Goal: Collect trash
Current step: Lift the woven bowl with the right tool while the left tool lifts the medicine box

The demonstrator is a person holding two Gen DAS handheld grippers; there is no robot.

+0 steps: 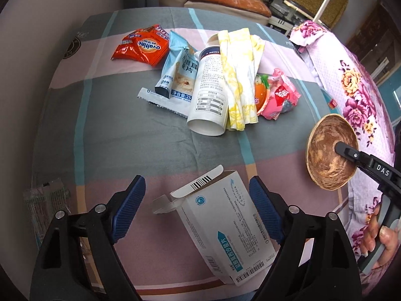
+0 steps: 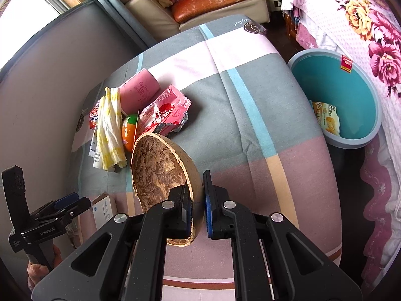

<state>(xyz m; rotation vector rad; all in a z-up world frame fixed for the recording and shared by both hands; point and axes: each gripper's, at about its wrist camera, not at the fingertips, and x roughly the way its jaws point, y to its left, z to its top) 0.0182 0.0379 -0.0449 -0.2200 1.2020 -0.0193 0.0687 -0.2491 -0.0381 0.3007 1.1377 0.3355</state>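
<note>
Coconut shell half [image 2: 160,173] pinched by its rim in the right gripper [image 2: 198,210] above the bed (bin [image 2: 371,115] well apart) could slip out; left gripper [image 1: 198,200] gapes around a medicine box [image 1: 225,228].

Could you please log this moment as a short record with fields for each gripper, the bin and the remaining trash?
left gripper: open, jaws either side of the white carton
right gripper: shut on the coconut shell rim
bin: teal, beside the bed, one yellow packet inside
remaining pile: Ovaltine packet, paper cup, pink wrapper
</note>
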